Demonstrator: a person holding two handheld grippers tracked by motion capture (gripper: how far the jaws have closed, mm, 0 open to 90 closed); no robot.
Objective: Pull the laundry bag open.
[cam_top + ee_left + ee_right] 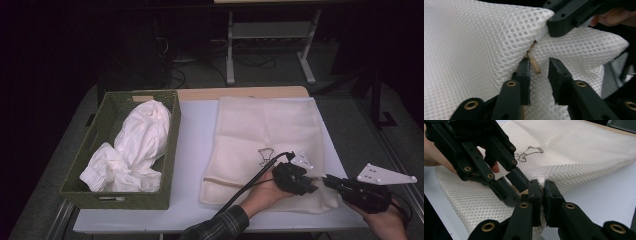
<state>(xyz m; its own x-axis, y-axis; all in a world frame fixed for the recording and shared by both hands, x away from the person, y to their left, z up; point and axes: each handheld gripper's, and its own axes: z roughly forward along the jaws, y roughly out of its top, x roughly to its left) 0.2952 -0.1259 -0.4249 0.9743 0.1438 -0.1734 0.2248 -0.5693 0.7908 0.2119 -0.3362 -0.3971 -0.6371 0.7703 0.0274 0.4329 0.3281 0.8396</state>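
A cream mesh laundry bag (265,130) lies flat on the white table (195,130), with a small dark outline print (529,153) on it. At its near right corner both grippers meet. My right gripper (542,187) is shut on a pinched fold of the mesh at the bag's edge. My left gripper (539,68) points at the same spot, and its jaws stand a little apart around a small tan zipper pull (534,65) that lies against the left jaw. In the high view the left gripper (312,186) and the right gripper (327,181) nearly touch tip to tip.
A green woven basket (170,150) stands on the table's left side and holds a crumpled white garment (137,145). A bare strip of table runs between basket and bag. Table legs and cables show on the dark floor beyond the far edge.
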